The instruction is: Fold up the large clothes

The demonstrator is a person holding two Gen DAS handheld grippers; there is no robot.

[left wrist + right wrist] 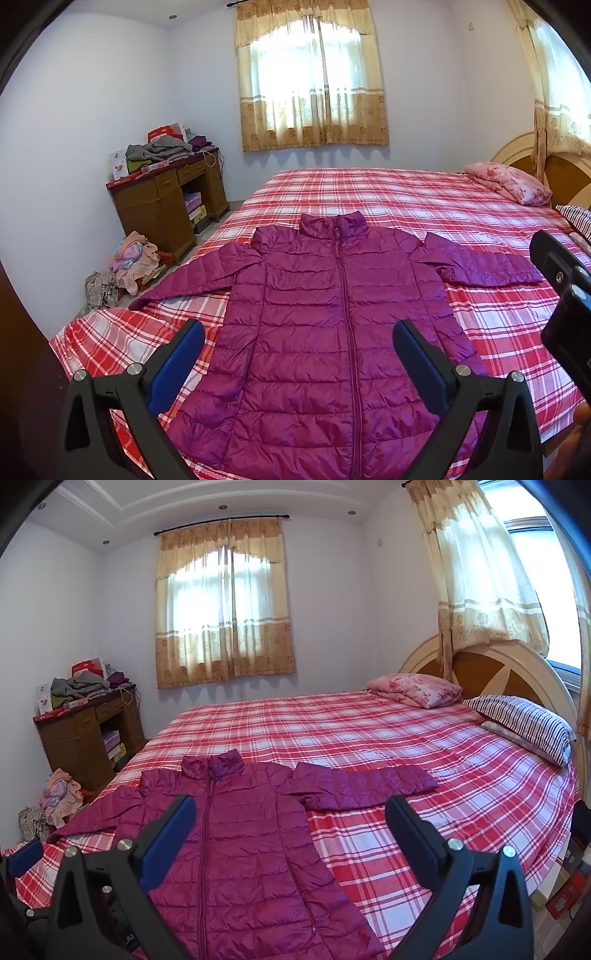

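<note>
The left sleeve (192,277) trails to the bed (369,192) edge and could slide off if tugged. The jacket (325,332) lies flat, zipped, front up. Left hand-held gripper (299,362) and right hand-held gripper (290,834) hover wide, empty; slick quilted shell may slip from a shallow pinch.

A red plaid bed sheet (369,738) is covering the bed. At two o'clock a pink floral pillow (415,689) and a striped pillow (524,723) are lying by the headboard (517,664). At ten o'clock a wooden desk (85,734) is carrying heaped clothes (81,686); yellow curtains (225,605) are hanging at twelve.
</note>
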